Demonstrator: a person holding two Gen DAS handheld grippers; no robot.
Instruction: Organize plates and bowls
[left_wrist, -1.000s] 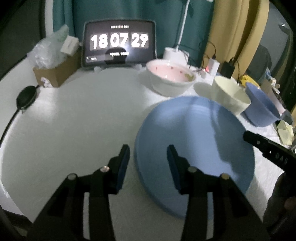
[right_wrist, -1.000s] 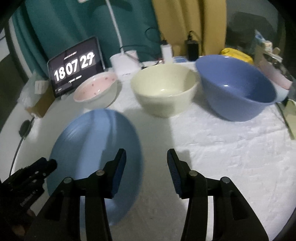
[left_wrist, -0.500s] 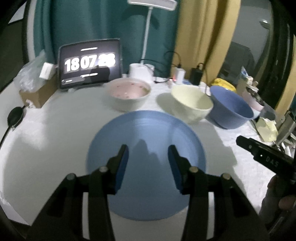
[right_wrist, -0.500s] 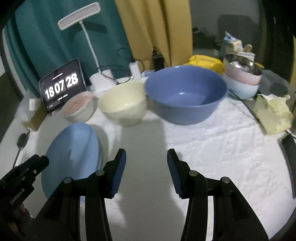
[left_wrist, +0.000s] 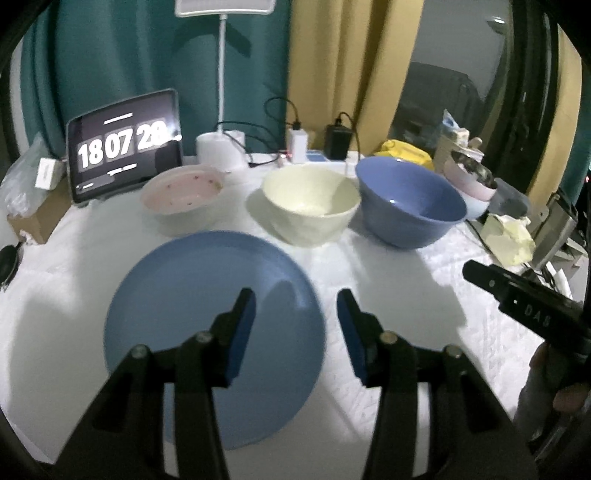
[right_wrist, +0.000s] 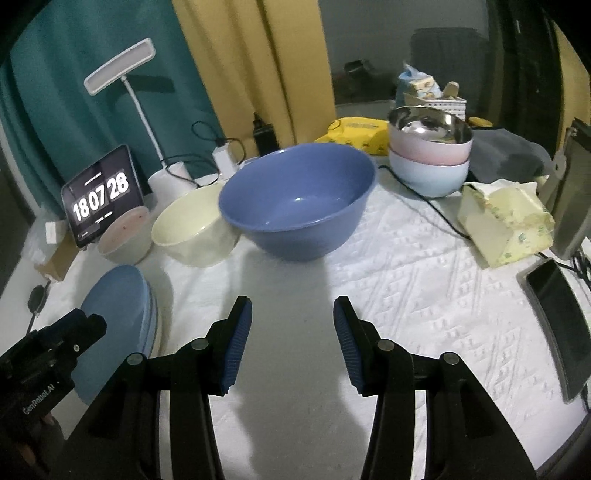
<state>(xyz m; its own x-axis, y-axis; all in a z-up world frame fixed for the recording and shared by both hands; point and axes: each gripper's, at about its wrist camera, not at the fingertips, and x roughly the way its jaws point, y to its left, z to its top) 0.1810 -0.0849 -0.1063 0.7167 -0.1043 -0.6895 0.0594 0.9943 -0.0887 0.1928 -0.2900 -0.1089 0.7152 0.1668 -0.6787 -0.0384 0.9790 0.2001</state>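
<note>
A blue plate (left_wrist: 192, 306) lies flat on the white cloth; it also shows at the left of the right wrist view (right_wrist: 114, 314). Behind it stand a pink-lined bowl (left_wrist: 183, 194), a cream bowl (left_wrist: 312, 205) and a large blue bowl (left_wrist: 410, 201); the large blue bowl (right_wrist: 295, 206) is straight ahead in the right wrist view. My left gripper (left_wrist: 295, 314) is open and empty above the plate's right edge. My right gripper (right_wrist: 291, 328) is open and empty over the cloth in front of the large blue bowl.
A stack of small bowls (right_wrist: 430, 155) with a metal one on top stands at the back right. A clock tablet (left_wrist: 123, 147), a lamp base (left_wrist: 221, 149), chargers and cables line the back. A crumpled yellow pack (right_wrist: 506, 218) and a phone (right_wrist: 557, 314) lie at the right.
Both grippers have pulled back and risen, so more of the table shows. The left view has swung right across the plate; the right view has swung toward the large blue bowl.
</note>
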